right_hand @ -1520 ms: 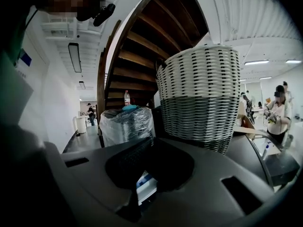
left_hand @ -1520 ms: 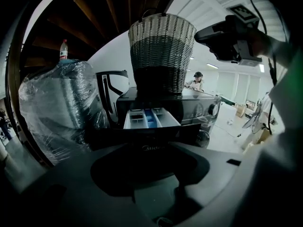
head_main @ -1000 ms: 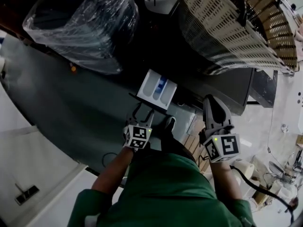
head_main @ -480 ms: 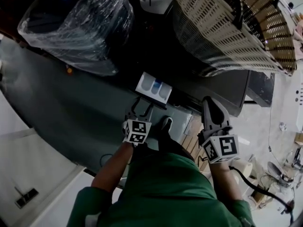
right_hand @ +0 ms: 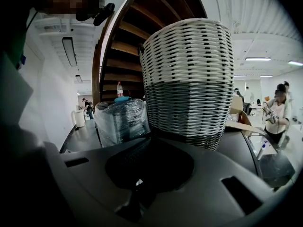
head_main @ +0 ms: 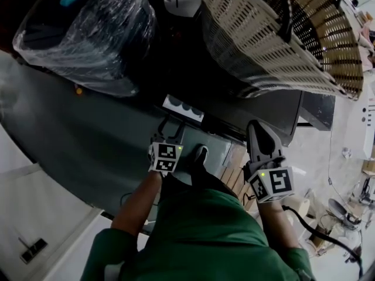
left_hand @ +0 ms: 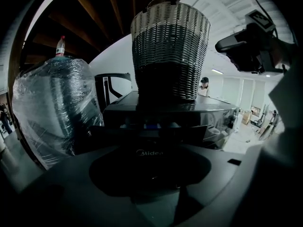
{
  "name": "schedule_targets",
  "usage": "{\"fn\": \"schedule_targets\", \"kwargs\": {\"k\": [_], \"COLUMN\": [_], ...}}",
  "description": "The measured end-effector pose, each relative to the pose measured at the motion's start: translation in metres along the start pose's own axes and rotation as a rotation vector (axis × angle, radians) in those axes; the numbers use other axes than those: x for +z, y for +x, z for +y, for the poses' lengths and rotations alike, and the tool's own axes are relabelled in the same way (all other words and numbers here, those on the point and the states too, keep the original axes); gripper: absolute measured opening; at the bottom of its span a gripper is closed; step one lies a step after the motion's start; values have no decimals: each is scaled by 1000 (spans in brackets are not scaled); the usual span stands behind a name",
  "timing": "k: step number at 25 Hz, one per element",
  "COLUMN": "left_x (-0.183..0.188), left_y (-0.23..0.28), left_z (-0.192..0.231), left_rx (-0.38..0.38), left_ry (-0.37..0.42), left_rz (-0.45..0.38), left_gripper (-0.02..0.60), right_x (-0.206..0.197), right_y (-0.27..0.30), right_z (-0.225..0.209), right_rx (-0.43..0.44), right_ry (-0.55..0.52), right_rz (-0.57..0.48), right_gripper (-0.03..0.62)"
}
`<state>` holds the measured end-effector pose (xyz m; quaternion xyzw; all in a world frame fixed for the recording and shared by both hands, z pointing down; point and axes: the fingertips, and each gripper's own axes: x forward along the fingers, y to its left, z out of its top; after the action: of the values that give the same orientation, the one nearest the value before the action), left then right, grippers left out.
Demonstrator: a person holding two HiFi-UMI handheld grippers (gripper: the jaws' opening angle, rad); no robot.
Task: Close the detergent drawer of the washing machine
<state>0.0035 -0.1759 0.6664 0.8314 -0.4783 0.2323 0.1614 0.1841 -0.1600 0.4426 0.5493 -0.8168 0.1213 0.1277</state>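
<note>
**Detergent drawer, almost shut**

Detergent drawer (head_main: pixel 183 108): projects slightly from the front edge of the washing machine (head_main: pixel 290 113), at its left corner, with compartments just showing. Left gripper (head_main: pixel 170 126): fingers spread, tips at the drawer's front, contact not discernible. Right gripper (head_main: pixel 256 126): fingers pressed together, empty, near the front edge. Wicker basket (head_main: pixel 263 34): on the machine's top.

The white drawer (head_main: pixel 183 108) sticks only a little way out of the dark washer (head_main: pixel 281 113), showing a slim strip of compartments. It lies just at 12 o'clock of the head view's centre and juts toward 7 o'clock.
</note>
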Motion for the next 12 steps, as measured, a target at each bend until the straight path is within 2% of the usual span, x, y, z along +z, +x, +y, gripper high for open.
{"fn": "schedule_targets", "kwargs": {"k": [12], "left_x": [25], "left_y": [27], "left_z": [5], "left_rx": [-8], "left_ry": [-2], "left_rz": [0], "left_gripper": [239], "right_x": [7], "right_y": [15], "right_z": [-8], "right_rx": [34], "right_ry": [-5], "right_rz": [16], "right_gripper": [32]}}
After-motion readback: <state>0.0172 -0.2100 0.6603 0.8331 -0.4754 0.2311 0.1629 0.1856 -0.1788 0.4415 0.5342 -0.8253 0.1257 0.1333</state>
